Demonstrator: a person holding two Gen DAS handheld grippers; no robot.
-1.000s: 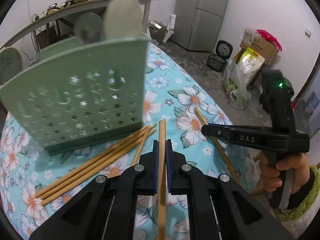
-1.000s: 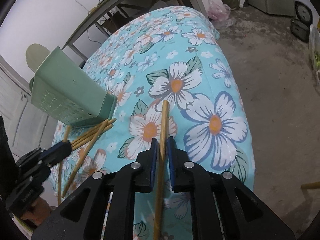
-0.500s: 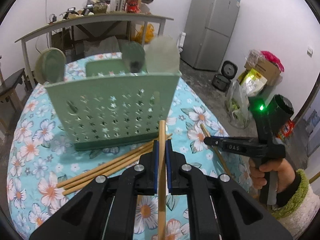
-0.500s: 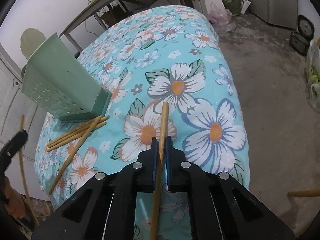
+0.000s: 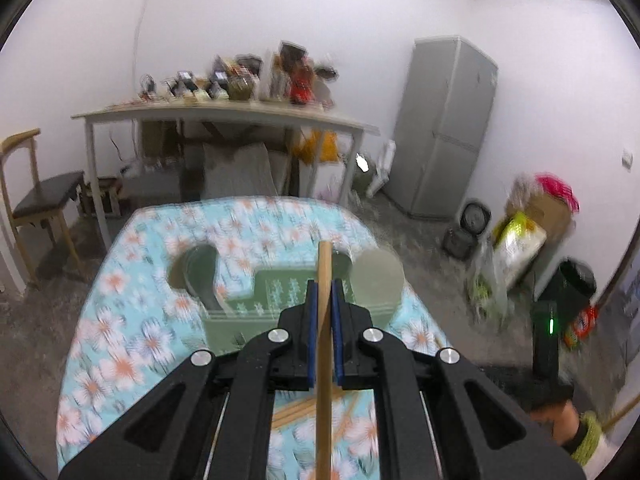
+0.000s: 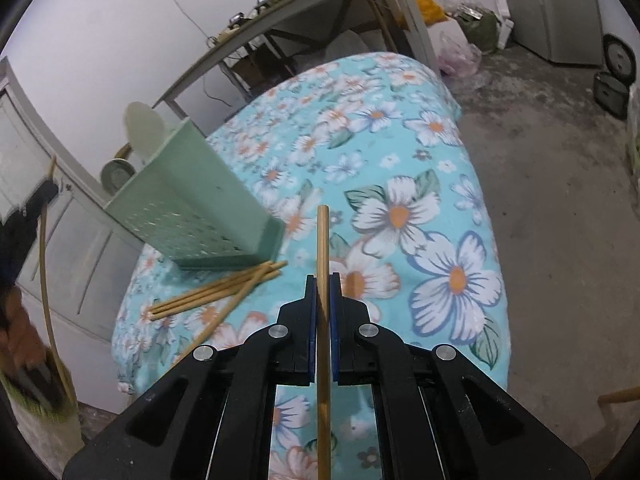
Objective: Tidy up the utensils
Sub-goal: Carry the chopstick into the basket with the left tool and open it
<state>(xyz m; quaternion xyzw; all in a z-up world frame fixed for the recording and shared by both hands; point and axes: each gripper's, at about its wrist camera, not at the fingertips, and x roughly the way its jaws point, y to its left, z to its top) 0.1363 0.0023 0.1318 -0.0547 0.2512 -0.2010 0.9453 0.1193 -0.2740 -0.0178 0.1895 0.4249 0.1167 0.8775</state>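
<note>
My left gripper (image 5: 324,286) is shut on a wooden chopstick (image 5: 324,264) and is raised above the green perforated utensil holder (image 5: 280,292), which holds pale spoons (image 5: 378,276). The left wrist view is blurred by motion. My right gripper (image 6: 323,282) is shut on another wooden chopstick (image 6: 322,240) over the floral tablecloth (image 6: 400,152). The holder (image 6: 192,208) stands to its left. Several loose chopsticks (image 6: 224,290) lie at the holder's base. The left gripper with its chopstick (image 6: 44,240) shows at the far left edge.
A long side table (image 5: 224,116) with clutter stands behind the floral table. A wooden chair (image 5: 36,196) is at the left, a grey fridge (image 5: 448,128) at the right, and bags and boxes (image 5: 528,224) lie on the floor.
My left gripper has lifted high with its chopstick and now looks down over the holder's top. My right gripper has risen and drawn back a little with its chopstick.
</note>
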